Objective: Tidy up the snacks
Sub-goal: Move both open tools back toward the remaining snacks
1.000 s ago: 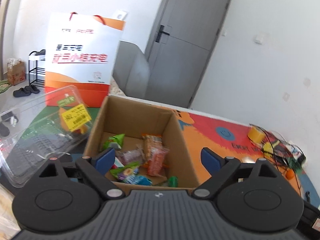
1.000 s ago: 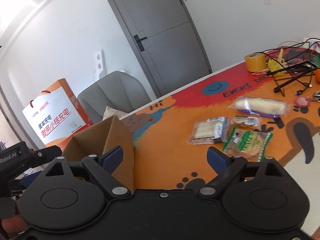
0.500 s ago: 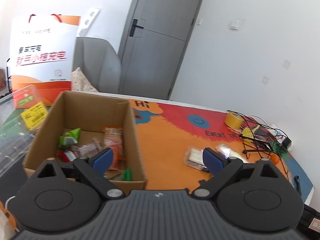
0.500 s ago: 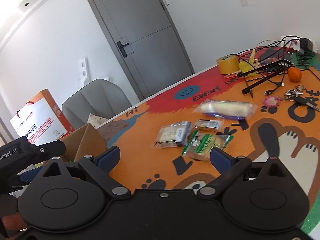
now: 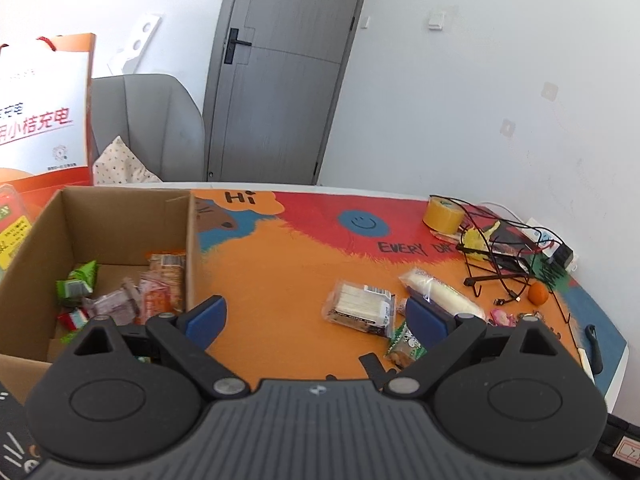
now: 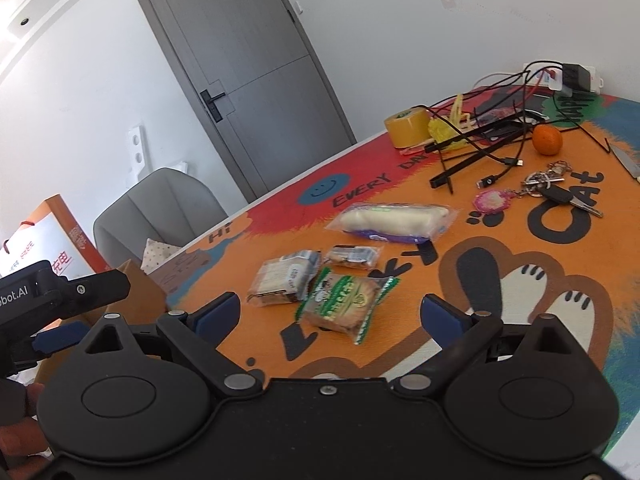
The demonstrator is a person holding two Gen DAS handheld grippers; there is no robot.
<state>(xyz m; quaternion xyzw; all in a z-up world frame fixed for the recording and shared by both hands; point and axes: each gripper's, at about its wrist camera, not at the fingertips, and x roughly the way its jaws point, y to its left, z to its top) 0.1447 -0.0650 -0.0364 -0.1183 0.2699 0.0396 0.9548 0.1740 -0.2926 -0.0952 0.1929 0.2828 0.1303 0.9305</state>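
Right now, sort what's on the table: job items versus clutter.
Job: box with snacks inside, cracker pack, green pack, white roll, small pack.
Clutter: tape, orange, keys, cables.

Orange-and-white paper bag (image 5: pixel 40 116) cut off at left edge; green snack packet (image 5: pixel 405 345) half behind fingers.

The left gripper (image 5: pixel 312 316) has swung from above the cardboard box (image 5: pixel 191 240) out over the table (image 5: pixel 280 280). The right gripper (image 6: pixel 332 314) has closed in on the green packet (image 6: pixel 344 300).
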